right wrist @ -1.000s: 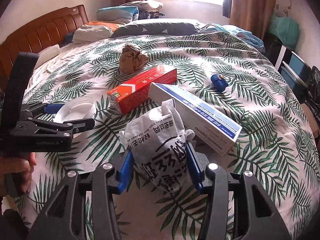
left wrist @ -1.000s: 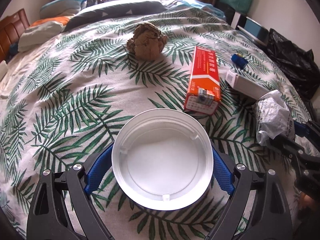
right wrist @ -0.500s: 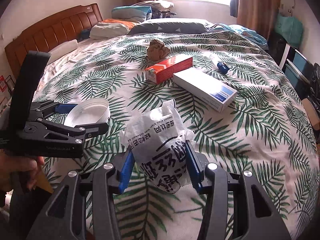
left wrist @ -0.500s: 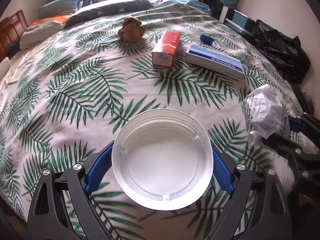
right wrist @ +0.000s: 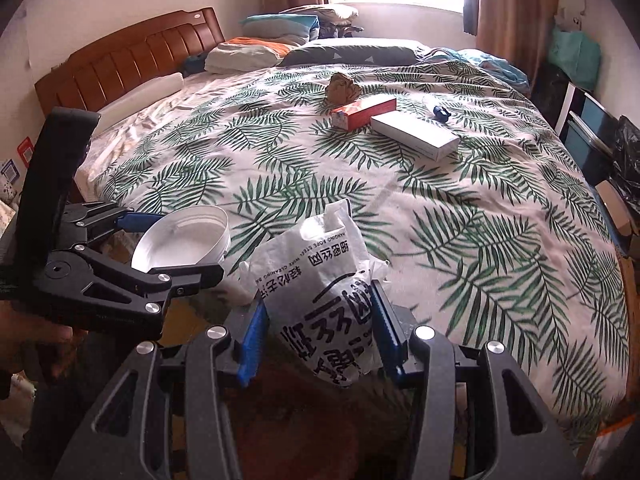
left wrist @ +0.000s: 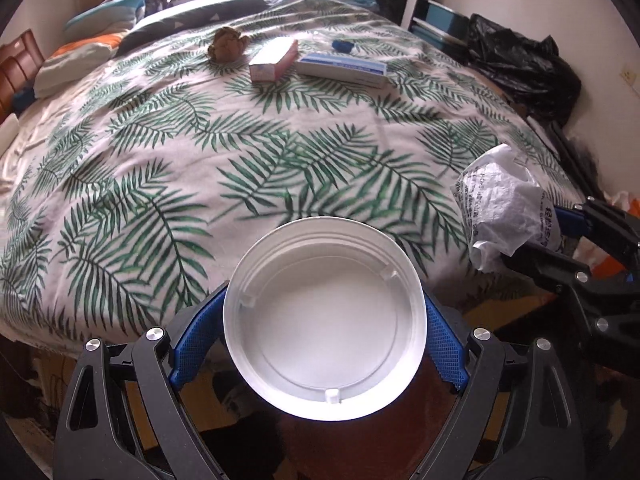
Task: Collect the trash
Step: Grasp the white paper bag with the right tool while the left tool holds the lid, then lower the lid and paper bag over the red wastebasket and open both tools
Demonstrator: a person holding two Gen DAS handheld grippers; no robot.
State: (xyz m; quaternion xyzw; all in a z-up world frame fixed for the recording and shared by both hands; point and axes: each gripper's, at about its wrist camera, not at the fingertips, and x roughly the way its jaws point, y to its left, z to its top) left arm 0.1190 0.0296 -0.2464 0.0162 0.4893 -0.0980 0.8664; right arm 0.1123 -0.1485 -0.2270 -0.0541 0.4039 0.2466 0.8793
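White plastic on both sides: gripping a round lid (left wrist: 324,328) across its rim with the left gripper (left wrist: 322,308), jaws standing very wide and pressing on opposite edges, hollow side facing the camera. Pinching a crumpled white bag (right wrist: 320,280) with black lettering in the right gripper (right wrist: 320,320), jaws drawn in to a narrow gap around its bunched lower part, loose top sticking up free. Holding both pieces just off the near edge of the bed (left wrist: 160,160), not over the leaf-print cover, side by side and close without touching.

Judging by this, being in the carry-away step: two pieces of trash in hand, held clear and ready for dumping. Seeing no bin in either view; possibly aiming for the black plastic sack (left wrist: 520,64) by the wall, though not being able to tell whether it is open.

Leaving on the bed, well apart from both grippers, a brown paper wad (left wrist: 226,42), an orange-red box (right wrist: 362,114), a white-and-blue box (right wrist: 416,136) just beside it, and a small blue thing (right wrist: 440,112).

Next, probably needing a steady grip on the way to a receptacle, then opening over it; watching the light bag for clinging to the pads, and the lid for slipping out of its edge-only hold.
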